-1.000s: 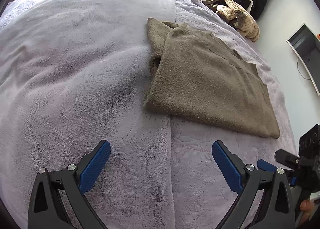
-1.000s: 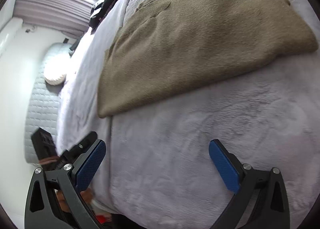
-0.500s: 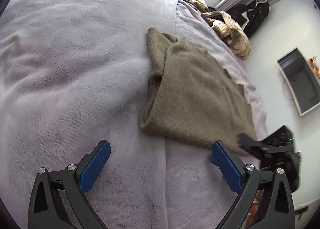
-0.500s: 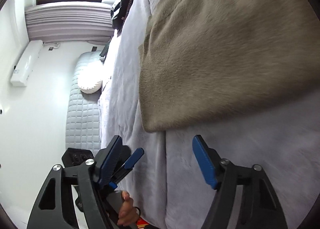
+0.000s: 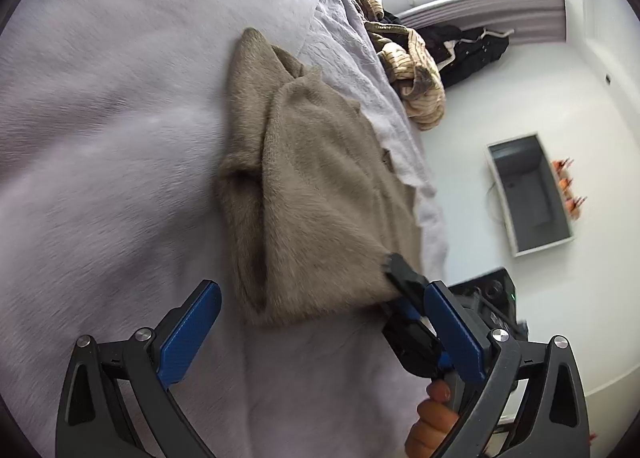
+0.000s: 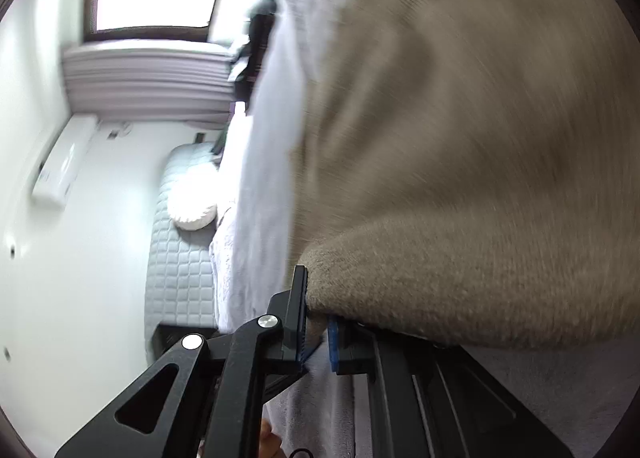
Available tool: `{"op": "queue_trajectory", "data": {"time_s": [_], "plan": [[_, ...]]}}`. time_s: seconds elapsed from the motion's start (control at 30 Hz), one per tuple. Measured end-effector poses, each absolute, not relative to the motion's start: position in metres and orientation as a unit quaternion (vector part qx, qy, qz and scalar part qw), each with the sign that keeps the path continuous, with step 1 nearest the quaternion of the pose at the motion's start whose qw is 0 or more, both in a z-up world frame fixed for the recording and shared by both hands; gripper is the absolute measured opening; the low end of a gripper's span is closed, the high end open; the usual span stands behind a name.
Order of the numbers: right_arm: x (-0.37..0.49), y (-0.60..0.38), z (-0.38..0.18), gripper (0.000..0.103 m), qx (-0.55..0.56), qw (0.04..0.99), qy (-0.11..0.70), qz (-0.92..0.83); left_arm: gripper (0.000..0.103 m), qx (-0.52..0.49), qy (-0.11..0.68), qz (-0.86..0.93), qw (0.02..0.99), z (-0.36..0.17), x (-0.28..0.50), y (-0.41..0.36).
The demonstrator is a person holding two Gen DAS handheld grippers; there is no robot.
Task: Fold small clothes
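A fuzzy brown sweater (image 5: 316,194) lies partly folded on a lilac bed cover (image 5: 100,146). My left gripper (image 5: 320,334) is open and empty, its blue pads either side of the sweater's near edge, just short of it. My right gripper (image 6: 318,332) is shut on the sweater's (image 6: 480,162) near corner, and the cloth bulges over its jaws. In the left wrist view the right gripper (image 5: 404,294) shows at the sweater's near right corner, a hand below it.
A tan striped garment (image 5: 416,86) and dark clothes (image 5: 464,46) lie at the bed's far end below a window. A wall screen (image 5: 528,194) is right of the bed. The right wrist view shows a quilted headboard (image 6: 180,258) and an air conditioner (image 6: 60,162).
My right gripper moved onto the sweater's near corner and closed on it. My left gripper moved closer to the sweater's near edge and stayed open.
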State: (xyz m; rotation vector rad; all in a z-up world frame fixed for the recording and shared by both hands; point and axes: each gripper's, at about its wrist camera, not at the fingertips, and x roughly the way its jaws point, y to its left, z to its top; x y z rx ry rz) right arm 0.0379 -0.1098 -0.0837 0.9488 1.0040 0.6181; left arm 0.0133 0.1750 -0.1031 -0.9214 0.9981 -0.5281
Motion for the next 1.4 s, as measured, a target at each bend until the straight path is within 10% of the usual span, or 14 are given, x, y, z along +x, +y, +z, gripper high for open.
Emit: {"op": "queue_trajectory", "data": {"time_s": [0.57,0.77,0.87,0.93,1.0,1.13,1.4], "plan": [[0.029,-0.115,-0.065,0.01,0.375,0.747,0.462,0.297,0.101,-0.413,0.471,-0.259,0.735,-0.101,0.125,0.127],[0.014,-0.115,-0.072,0.029,0.284,0.712,0.567,0.302,0.1,-0.388,0.481,-0.236,0.75,-0.105,0.134,0.117],[0.007,-0.131,-0.05,0.066,0.239,0.738,0.554,0.303,0.063,-0.342,0.493,-0.198,0.775,-0.103,0.134,0.11],[0.009,-0.148,-0.031,0.066,0.227,0.766,0.522,0.298,0.031,-0.285,0.51,-0.17,0.793,-0.103,0.137,0.103],[0.017,-0.166,-0.02,0.063,0.227,0.794,0.495,0.269,0.028,-0.28,0.509,-0.166,0.797,-0.103,0.135,0.104],[0.053,-0.189,-0.024,0.009,0.209,0.828,0.484,0.191,0.021,-0.273,0.493,-0.162,0.81,-0.09,0.13,0.104],[0.096,-0.18,-0.087,0.004,0.148,0.817,0.538,0.148,0.021,-0.178,0.448,-0.165,0.86,-0.028,0.12,0.065]]}}
